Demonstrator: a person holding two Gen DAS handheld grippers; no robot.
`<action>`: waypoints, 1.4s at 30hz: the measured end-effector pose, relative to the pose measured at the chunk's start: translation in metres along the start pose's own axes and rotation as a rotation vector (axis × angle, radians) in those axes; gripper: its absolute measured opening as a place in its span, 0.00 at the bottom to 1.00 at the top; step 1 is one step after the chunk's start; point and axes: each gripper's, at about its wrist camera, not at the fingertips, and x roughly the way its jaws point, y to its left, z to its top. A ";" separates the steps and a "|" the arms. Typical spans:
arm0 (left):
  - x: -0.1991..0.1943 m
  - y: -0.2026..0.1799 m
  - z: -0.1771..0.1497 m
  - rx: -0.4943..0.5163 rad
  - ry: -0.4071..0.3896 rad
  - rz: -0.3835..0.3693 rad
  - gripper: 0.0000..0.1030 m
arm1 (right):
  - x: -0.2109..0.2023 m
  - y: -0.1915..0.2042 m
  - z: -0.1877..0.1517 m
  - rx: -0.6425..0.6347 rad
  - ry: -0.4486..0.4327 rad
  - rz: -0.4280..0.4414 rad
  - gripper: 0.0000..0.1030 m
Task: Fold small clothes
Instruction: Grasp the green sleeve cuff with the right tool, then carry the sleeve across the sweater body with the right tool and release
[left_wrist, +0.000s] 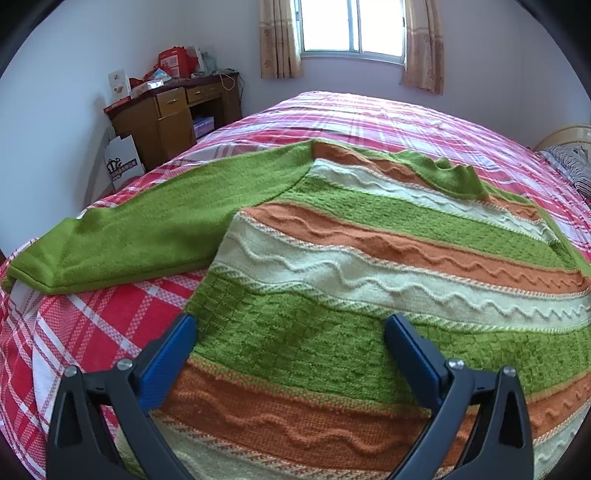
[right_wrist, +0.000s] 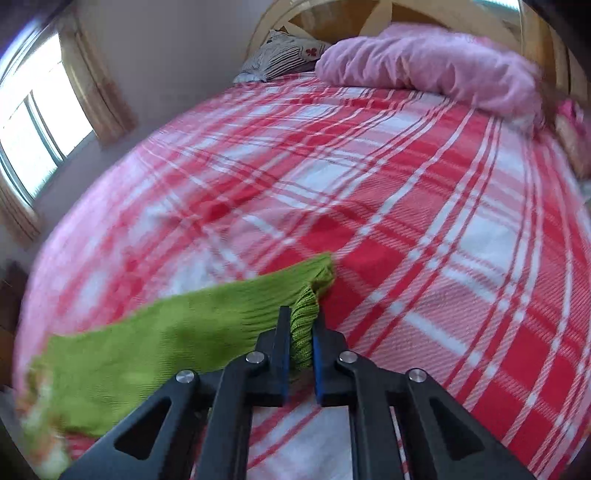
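A small knitted sweater (left_wrist: 351, 258) with green, orange and cream stripes lies flat on the red plaid bed (left_wrist: 92, 325). Its left green sleeve (left_wrist: 140, 229) stretches out to the left. My left gripper (left_wrist: 291, 325) is open and empty, hovering over the sweater's lower body near its left edge. In the right wrist view my right gripper (right_wrist: 301, 325) is shut on the cuff of the other green sleeve (right_wrist: 166, 339) and holds it above the plaid bedspread (right_wrist: 406, 221). That view is blurred.
A wooden desk (left_wrist: 173, 114) with boxes stands against the far left wall, with a window (left_wrist: 351, 26) behind the bed. A pink rolled blanket (right_wrist: 424, 62) and a striped pillow (right_wrist: 280, 55) lie at the headboard.
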 end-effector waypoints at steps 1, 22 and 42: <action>0.000 0.000 0.000 -0.001 -0.001 -0.002 1.00 | -0.011 0.005 0.002 0.013 -0.018 0.036 0.08; -0.054 0.048 0.003 0.006 -0.052 -0.069 1.00 | -0.104 0.362 -0.126 -0.318 0.211 0.799 0.08; -0.029 0.116 0.000 -0.099 -0.019 -0.034 1.00 | 0.004 0.551 -0.351 -0.506 0.573 0.960 0.17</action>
